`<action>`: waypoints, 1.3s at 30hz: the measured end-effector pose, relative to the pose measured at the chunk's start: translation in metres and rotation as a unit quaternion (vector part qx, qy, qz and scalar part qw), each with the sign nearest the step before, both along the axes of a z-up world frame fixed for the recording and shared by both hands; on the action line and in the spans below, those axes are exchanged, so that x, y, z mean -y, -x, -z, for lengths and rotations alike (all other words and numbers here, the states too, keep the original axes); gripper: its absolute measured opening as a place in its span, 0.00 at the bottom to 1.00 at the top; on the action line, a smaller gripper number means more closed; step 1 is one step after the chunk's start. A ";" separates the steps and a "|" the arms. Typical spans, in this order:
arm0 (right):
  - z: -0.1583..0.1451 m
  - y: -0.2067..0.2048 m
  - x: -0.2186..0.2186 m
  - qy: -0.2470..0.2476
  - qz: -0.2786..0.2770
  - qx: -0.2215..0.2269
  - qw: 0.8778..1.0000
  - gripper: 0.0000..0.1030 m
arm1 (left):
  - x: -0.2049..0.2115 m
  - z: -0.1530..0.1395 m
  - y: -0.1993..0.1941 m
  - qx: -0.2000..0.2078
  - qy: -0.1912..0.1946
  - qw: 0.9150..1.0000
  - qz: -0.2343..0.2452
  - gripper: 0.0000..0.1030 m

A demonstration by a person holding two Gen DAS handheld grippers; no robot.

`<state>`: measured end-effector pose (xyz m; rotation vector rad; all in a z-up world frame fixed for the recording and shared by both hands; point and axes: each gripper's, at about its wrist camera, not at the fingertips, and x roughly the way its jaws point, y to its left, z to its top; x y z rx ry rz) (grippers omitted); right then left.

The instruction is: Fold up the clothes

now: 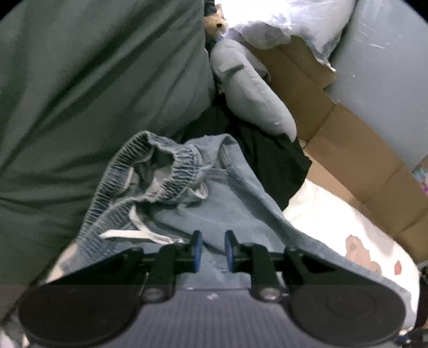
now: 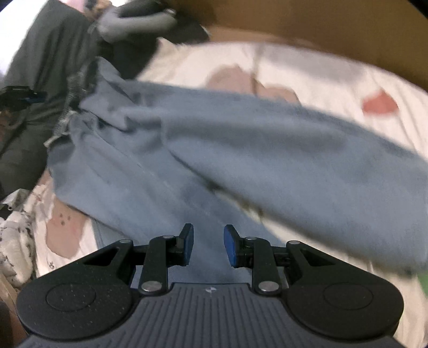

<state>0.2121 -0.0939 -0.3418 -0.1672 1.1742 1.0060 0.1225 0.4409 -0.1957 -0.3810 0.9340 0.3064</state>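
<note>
Pale blue trousers (image 1: 227, 203) lie rumpled on a white sheet (image 1: 334, 222) with pink patches. Their elastic waistband (image 1: 149, 166) gapes open at the far end, and a white drawstring (image 1: 133, 233) trails from it. My left gripper (image 1: 213, 250) sits low over the cloth just behind the waistband, its blue pads apart, with fabric showing in the gap. In the blurred right wrist view the trousers (image 2: 240, 150) stretch across the sheet (image 2: 321, 75), legs running to the right. My right gripper (image 2: 208, 246) is open above a trouser leg, holding nothing.
A large dark green cloth (image 1: 93, 93) fills the left. A grey padded cushion (image 1: 248, 91) and a black garment (image 1: 267, 160) lie beyond the waistband. Cardboard boxes (image 1: 347, 139) line the far right, and a small plush toy (image 1: 218, 22) sits at the top.
</note>
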 end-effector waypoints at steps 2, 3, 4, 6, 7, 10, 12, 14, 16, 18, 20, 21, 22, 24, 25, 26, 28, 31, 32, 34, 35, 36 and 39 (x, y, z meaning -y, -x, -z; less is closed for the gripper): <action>-0.011 -0.004 -0.007 -0.007 -0.007 0.012 1.000 0.31 | 0.003 -0.012 0.005 -0.014 -0.013 1.000 -0.005 0.21; -0.018 -0.005 -0.008 -0.012 -0.007 0.016 1.000 0.31 | 0.006 -0.017 0.007 -0.022 -0.021 1.000 -0.005 0.23; -0.026 -0.006 -0.008 -0.018 -0.004 0.018 1.000 0.31 | 0.008 -0.022 0.009 -0.033 -0.031 0.999 -0.007 0.24; -0.042 -0.008 -0.007 -0.030 0.003 0.021 0.999 0.31 | 0.013 -0.030 0.014 -0.057 -0.041 0.997 -0.014 0.28; -0.049 -0.009 -0.007 -0.036 0.006 0.023 0.999 0.31 | 0.015 -0.033 0.017 -0.070 -0.043 0.997 -0.015 0.28; -0.076 -0.005 -0.006 -0.031 -0.001 0.026 0.999 0.37 | 0.025 -0.044 0.029 -0.070 -0.052 0.996 -0.017 0.31; -0.093 0.002 -0.008 -0.004 -0.017 0.039 0.999 0.47 | 0.032 -0.049 0.037 -0.072 -0.053 0.996 -0.017 0.37; -0.111 0.008 -0.007 0.004 -0.036 0.052 0.998 0.47 | 0.039 -0.051 0.043 -0.080 -0.061 0.995 -0.015 0.37; -0.131 0.011 -0.006 0.000 -0.048 0.064 0.997 0.47 | 0.044 -0.054 0.048 -0.090 -0.063 0.994 -0.017 0.37; -0.151 0.014 -0.007 -0.004 -0.060 0.076 0.995 0.50 | 0.047 -0.060 0.055 -0.100 -0.063 0.993 -0.023 0.37; -0.173 0.015 -0.009 -0.008 -0.062 0.096 0.993 0.59 | 0.051 -0.068 0.061 -0.107 -0.065 0.992 -0.033 0.37; -0.185 0.014 -0.011 -0.014 -0.056 0.109 0.992 0.64 | 0.053 -0.075 0.065 -0.107 -0.068 0.991 -0.037 0.38; -0.197 0.013 -0.013 -0.022 -0.051 0.119 0.991 0.66 | 0.056 -0.083 0.069 -0.101 -0.071 0.992 -0.041 0.41; -0.214 0.013 -0.020 -0.031 -0.048 0.124 0.991 0.72 | 0.061 -0.097 0.076 -0.094 -0.073 0.992 -0.047 0.54; -0.221 0.014 -0.025 -0.034 -0.048 0.125 0.990 0.73 | 0.063 -0.105 0.080 -0.092 -0.074 0.992 -0.045 0.54; -0.227 0.014 -0.029 -0.036 -0.047 0.126 0.990 0.76 | 0.066 -0.112 0.083 -0.091 -0.077 0.992 -0.042 0.54; -0.241 0.016 -0.038 -0.041 -0.046 0.128 0.990 0.79 | 0.068 -0.124 0.087 -0.092 -0.086 0.991 -0.044 0.55; -0.261 0.018 -0.051 -0.049 -0.044 0.131 0.989 0.85 | 0.064 -0.137 0.093 -0.091 -0.089 0.990 -0.059 0.56; -0.268 0.019 -0.056 -0.051 -0.044 0.132 0.989 0.86 | 0.062 -0.141 0.096 -0.090 -0.090 0.990 -0.065 0.56; -0.281 0.020 -0.064 -0.056 -0.043 0.134 0.988 0.86 | 0.058 -0.144 0.100 -0.084 -0.089 0.990 -0.074 0.59; -0.288 0.021 -0.069 -0.059 -0.042 0.136 0.988 0.86 | 0.055 -0.146 0.102 -0.080 -0.088 0.990 -0.078 0.64; -0.295 0.021 -0.073 -0.061 -0.042 0.137 0.988 0.86 | 0.053 -0.145 0.103 -0.078 -0.087 0.990 -0.081 0.67; -0.289 0.032 -0.088 -0.059 -0.058 0.141 0.987 0.86 | 0.043 -0.133 0.102 -0.082 -0.086 0.988 -0.094 0.67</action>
